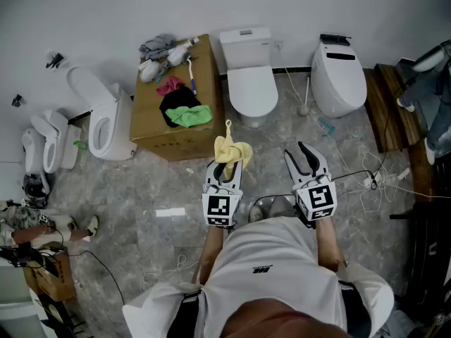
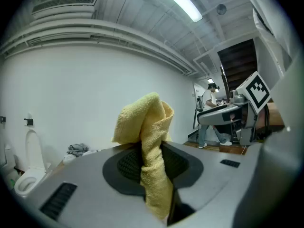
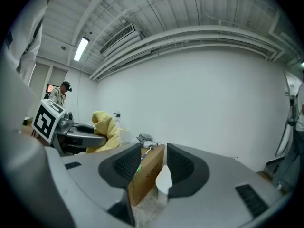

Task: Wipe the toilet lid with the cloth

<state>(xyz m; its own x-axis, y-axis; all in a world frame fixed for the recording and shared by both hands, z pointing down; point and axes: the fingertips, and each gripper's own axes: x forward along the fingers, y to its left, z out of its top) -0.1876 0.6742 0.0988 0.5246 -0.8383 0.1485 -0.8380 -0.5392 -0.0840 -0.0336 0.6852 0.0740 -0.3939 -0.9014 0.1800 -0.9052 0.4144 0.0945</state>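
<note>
The white toilet (image 1: 251, 89) stands against the far wall with its lid down; in the right gripper view the toilet (image 3: 163, 180) shows as a small white shape through the jaw gap. A yellow cloth (image 1: 232, 151) sticks up out of my left gripper (image 1: 227, 165), held over the floor short of the toilet. In the left gripper view the cloth (image 2: 151, 141) is pinched between the dark pads of the left gripper (image 2: 154, 163). My right gripper (image 1: 296, 152) hovers beside it, open and empty. The right gripper (image 3: 151, 160) has its jaws apart.
A cardboard box (image 1: 177, 129) with several cloths and a brush stands left of the toilet. Another toilet (image 1: 338, 76) is to the right, an open-seat one (image 1: 106, 122) to the left. Cables (image 1: 366, 182) lie on the floor at right. A toilet brush (image 1: 304, 97) leans between the toilets.
</note>
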